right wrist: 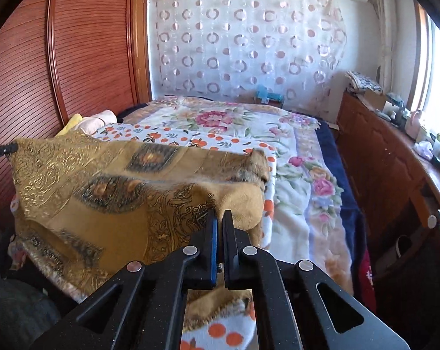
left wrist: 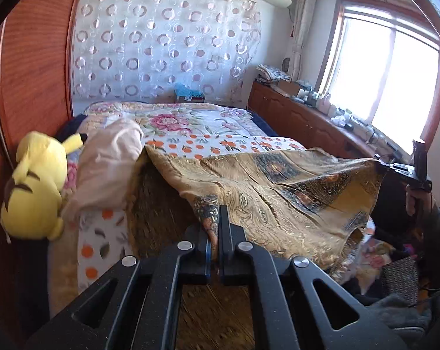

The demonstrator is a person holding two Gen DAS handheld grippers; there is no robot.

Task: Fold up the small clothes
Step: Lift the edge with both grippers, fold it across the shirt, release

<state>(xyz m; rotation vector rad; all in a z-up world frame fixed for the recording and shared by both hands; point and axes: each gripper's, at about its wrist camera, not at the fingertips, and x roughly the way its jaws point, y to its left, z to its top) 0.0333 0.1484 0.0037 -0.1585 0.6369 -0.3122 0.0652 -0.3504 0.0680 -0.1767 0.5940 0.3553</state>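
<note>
A golden-tan cloth [left wrist: 278, 192] with dark medallion patterns and a fringed edge hangs stretched above the bed. In the left wrist view my left gripper [left wrist: 216, 218] is shut on one corner of it. My right gripper [left wrist: 379, 165] pinches the far corner, with a hand [left wrist: 412, 201] behind it. In the right wrist view the right gripper [right wrist: 220, 215] is shut on the cloth [right wrist: 103, 175], and the left gripper's tip [right wrist: 11, 148] grips the opposite corner at the far left. The cloth sags between both grips, its far edge still resting on the bed.
The bed carries an orange-print blanket [left wrist: 208, 144] over a floral blanket [right wrist: 301, 180]. A yellow plush toy [left wrist: 36, 186] and a pink pillow [left wrist: 109, 163] lie by the wooden wardrobe [left wrist: 36, 67]. A cluttered wooden cabinet [right wrist: 389, 163] runs under the window.
</note>
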